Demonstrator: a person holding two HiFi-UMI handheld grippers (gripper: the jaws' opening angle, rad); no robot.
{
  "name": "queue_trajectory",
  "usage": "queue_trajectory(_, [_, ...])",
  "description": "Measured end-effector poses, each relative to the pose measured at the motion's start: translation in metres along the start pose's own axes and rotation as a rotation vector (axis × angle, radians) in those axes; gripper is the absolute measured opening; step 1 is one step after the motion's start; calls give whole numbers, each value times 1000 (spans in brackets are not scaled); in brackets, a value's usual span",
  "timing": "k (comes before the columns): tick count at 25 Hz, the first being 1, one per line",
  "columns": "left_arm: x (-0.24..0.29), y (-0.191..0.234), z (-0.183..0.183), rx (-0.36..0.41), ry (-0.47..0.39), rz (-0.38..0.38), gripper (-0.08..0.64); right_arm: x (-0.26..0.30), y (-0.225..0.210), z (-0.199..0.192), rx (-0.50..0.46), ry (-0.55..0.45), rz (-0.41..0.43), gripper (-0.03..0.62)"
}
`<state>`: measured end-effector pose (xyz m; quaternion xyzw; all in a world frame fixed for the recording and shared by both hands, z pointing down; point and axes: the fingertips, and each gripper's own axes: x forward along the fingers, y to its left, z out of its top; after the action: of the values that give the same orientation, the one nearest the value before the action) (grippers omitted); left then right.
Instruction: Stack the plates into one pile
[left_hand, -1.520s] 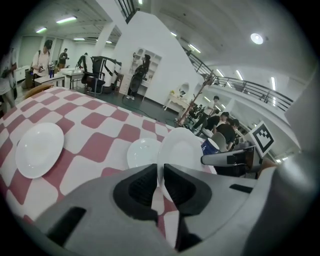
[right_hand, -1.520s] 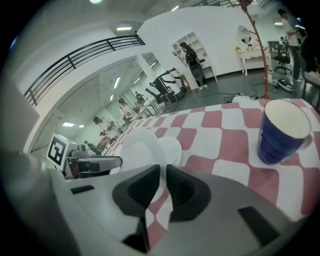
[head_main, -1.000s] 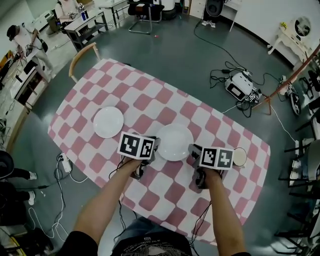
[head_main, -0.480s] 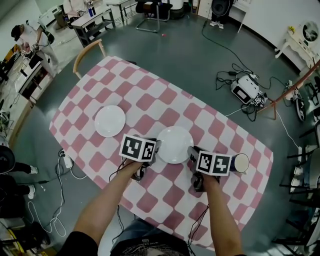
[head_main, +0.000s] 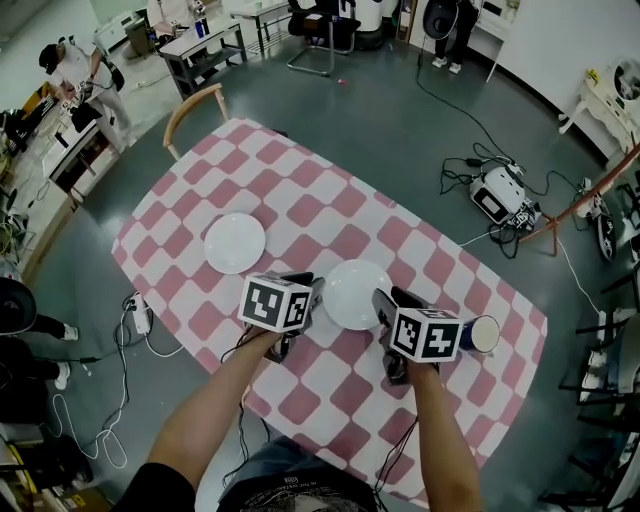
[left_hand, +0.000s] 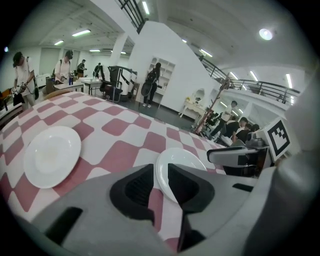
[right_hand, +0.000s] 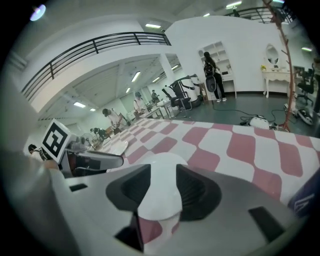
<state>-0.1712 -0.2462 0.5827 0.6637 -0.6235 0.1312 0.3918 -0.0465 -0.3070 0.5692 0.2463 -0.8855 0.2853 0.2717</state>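
A white plate (head_main: 357, 294) lies near the front middle of the checked table (head_main: 300, 195). A second white plate (head_main: 235, 243) lies to its left, apart from it. My left gripper (head_main: 312, 291) is at the near plate's left rim and my right gripper (head_main: 384, 301) at its right rim. In the left gripper view the plate's edge (left_hand: 172, 161) sits in the narrow gap of the left gripper (left_hand: 161, 172), whose jaws have just been opening. The right gripper (right_hand: 162, 182) has also just been opening, and the plate (right_hand: 161, 167) shows in its wide gap, unpressed.
A small cup (head_main: 483, 334) stands on the table just right of my right gripper. A wooden chair (head_main: 195, 100) is at the table's far left end. Cables and a device (head_main: 498, 195) lie on the floor beyond the table. People work at benches at the far left.
Both grippers' jaws stand wider apart than before, and the right gripper has rolled a little. The near plate stays on the table between them.
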Motion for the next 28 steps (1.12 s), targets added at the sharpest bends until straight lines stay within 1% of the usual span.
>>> queue_trajectory(3, [-18,1,12,13,-61,9,112,-7,17,18,-48,-42,24,173])
queue_trajectory(7, [-48,8,30,50,-133,60,130,-15,35,40,-104,-97,41,185])
queue_trajectory(13, [-103,23,53,85,-250,153,170,-25,60,63,-130,-172,71,214])
queue_trajectory(15, [-120,27,60,99,-287,182,172,-29,68,70,-140,-194,70,226])
queue_trajectory(17, [-135,30,65,109,-318,201,189,-33,74,77,-157,-217,67,230])
queue_trajectory(23, [-174,45,73,143,-365,240,225,-41,100,90,-206,-263,57,253])
queue_trajectory(28, [-201,75,75,150,-398,228,252,-41,124,95,-220,-296,22,272])
